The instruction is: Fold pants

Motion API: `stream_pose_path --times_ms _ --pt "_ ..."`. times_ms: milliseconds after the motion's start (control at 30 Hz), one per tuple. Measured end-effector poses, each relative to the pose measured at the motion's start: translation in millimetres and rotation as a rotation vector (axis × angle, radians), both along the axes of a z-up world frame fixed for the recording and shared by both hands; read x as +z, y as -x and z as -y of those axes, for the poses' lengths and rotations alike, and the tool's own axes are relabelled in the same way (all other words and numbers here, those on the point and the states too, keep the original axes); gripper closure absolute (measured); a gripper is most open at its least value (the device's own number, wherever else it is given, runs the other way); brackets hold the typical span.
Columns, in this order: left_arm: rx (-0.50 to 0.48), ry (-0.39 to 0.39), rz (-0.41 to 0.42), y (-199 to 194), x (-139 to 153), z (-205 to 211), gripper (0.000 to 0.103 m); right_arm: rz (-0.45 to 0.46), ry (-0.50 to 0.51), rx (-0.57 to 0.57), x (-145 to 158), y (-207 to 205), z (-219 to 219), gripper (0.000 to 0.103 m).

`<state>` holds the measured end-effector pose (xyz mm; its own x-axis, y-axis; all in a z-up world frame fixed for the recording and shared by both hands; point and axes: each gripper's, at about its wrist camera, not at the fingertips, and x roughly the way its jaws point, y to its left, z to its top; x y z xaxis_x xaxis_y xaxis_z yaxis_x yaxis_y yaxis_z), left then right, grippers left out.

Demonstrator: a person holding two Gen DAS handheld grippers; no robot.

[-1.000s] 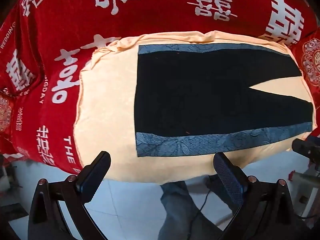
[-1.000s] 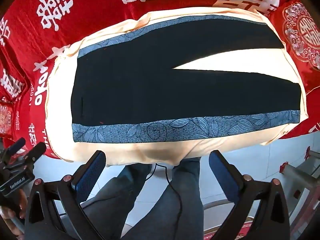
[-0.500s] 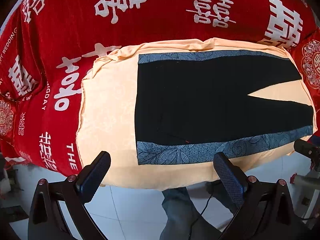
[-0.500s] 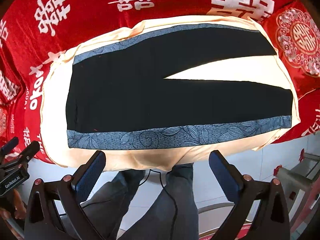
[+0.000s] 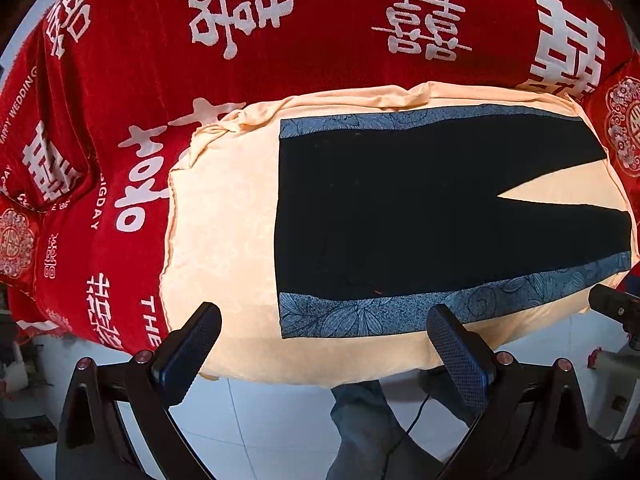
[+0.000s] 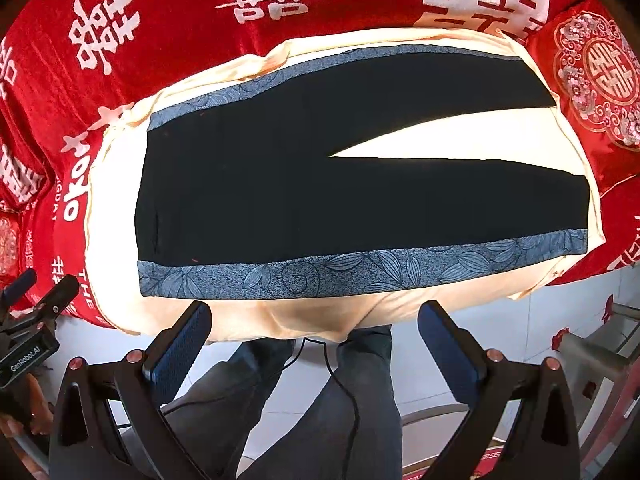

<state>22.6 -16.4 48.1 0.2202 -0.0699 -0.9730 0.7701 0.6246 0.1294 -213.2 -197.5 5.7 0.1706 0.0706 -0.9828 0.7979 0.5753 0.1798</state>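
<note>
A pair of black pants w/ blue-grey leaf-patterned side stripes (image 5: 420,208) (image 6: 320,184) is lying flat on a pale peach cloth (image 5: 224,216) (image 6: 112,208), which is itself lying over a red velvet cover w/ white double-happiness characters (image 5: 280,60) (image 6: 180,40). The waistband end is sitting toward the left, and the two legs are running off to the right, splitting into a narrow V w/ peach cloth showing between them. One stripe is running along the near edge of the pants, the other along the far edge.

The left gripper (image 5: 324,344) is hovering at the near edge of the peach cloth, fingers spread wide & holding nothing. Its left pad (image 5: 192,344) is hanging over bare peach cloth, clear of the waistband corner; its right pad (image 5: 456,344) is sitting just below the near stripe in the view. Whether either pad is touching fabric, can't tell.

The right gripper (image 6: 316,340) is hovering likewise at the near edge, further along toward the legs, fingers also spread wide w/ nothing between them. Both of its pads (image 6: 180,340) are showing below the near stripe, over the peach cloth's overhang.

Each gripper is showing up at the edge of the other's view: the left one at bottom left of the right wrist cam, the right one at far right of the left wrist cam.

Below the cloth edge, the person's legs in grey-blue jeans (image 6: 352,396) (image 5: 360,420) are standing on a white tiled floor (image 5: 260,424) (image 6: 432,364), w/ a thin black cable (image 6: 344,384) trailing down between them.
</note>
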Motion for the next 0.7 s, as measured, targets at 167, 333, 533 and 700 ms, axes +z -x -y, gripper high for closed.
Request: stream_pose_path --times_ms 167,333,533,700 --pt "0.006 0.0 0.006 0.6 1.4 1.0 0.0 0.0 -0.001 0.004 -0.5 -0.3 1.0 0.0" --pt "0.01 0.002 0.013 2.8 2.3 1.5 0.0 -0.002 -0.001 0.012 -1.2 -0.6 3.6 0.0" --pt "0.015 -0.001 0.019 3.1 2.9 2.9 0.0 -0.004 -0.005 0.025 -1.9 -2.6 6.8 0.0" --pt "0.022 -0.006 0.021 5.9 3.1 6.4 0.0 0.002 -0.007 0.035 -2.6 -1.6 10.7 0.0"
